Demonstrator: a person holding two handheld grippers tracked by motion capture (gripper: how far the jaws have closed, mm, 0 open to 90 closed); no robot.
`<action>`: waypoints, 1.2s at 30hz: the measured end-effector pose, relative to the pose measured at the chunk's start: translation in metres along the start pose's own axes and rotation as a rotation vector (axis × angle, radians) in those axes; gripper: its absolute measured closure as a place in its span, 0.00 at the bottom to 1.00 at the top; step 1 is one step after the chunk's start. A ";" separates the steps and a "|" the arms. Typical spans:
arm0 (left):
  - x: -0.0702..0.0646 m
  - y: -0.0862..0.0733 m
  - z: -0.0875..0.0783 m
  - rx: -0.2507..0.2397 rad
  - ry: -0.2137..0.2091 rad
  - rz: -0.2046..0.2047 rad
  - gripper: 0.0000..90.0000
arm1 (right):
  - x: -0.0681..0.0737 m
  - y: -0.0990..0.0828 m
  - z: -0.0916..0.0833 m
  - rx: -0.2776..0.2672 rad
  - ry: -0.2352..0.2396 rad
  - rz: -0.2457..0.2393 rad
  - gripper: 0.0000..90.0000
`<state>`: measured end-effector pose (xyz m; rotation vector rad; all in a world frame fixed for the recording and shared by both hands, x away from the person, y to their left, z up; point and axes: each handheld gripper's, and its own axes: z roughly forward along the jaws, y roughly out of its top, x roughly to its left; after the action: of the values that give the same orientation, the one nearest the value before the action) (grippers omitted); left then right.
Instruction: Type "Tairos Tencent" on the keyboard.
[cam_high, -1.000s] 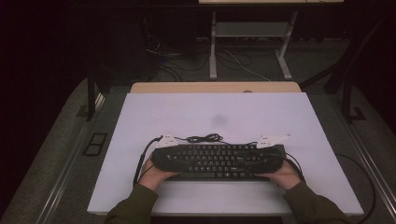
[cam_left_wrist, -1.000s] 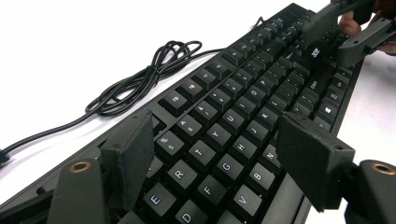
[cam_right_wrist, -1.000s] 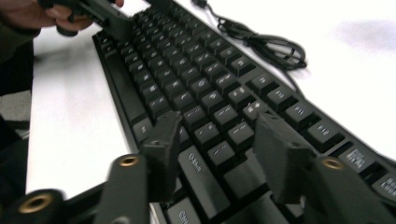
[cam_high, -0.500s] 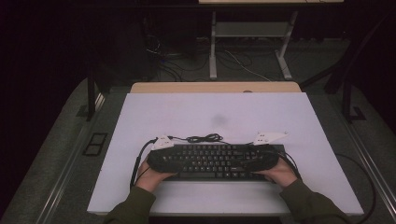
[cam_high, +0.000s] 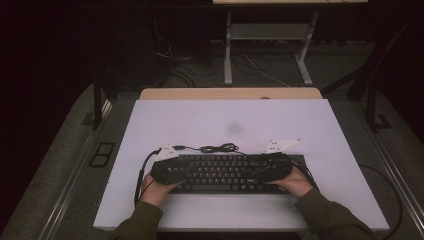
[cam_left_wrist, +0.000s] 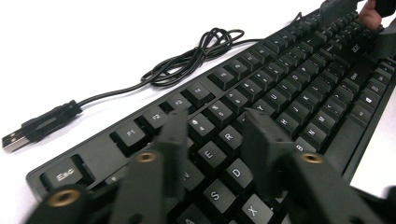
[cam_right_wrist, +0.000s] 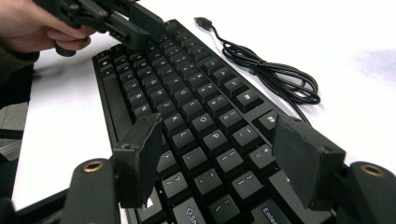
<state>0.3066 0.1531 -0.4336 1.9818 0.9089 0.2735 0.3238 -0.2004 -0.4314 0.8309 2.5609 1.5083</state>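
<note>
White-topped counter (cam_high: 310, 130): black plastic keyboard (cam_high: 225, 173), coiled black USB cable (cam_high: 218, 148) behind; left claw (cam_left_wrist: 215, 140) and right claw (cam_right_wrist: 219, 149) parted above keys.

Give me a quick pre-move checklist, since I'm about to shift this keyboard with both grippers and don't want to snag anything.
1. Left gripper jaws open over the keyboard: ok.
2. Right gripper jaws open above the right-hand keys: ok.
3. Either gripper actually gripping the keyboard: not ok, neither is closed on it.
4. Cable coiled loose behind the keyboard, USB plug unplugged on the table: ok.
5. Keyboard lying flat on the table: cannot tell.
</note>
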 end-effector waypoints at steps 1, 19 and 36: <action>0.001 0.000 -0.001 0.004 0.000 -0.003 0.77 | 0.000 0.000 0.001 0.001 0.001 0.002 0.37; 0.001 0.003 0.008 0.050 -0.026 -0.012 0.99 | 0.001 0.001 0.002 0.002 0.001 -0.004 0.37; 0.001 0.002 0.013 0.089 -0.015 0.000 0.99 | 0.001 0.001 0.001 0.007 -0.003 -0.003 0.37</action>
<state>0.3149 0.1444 -0.4398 2.0629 0.9259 0.2215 0.3234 -0.1982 -0.4309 0.8286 2.5657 1.4972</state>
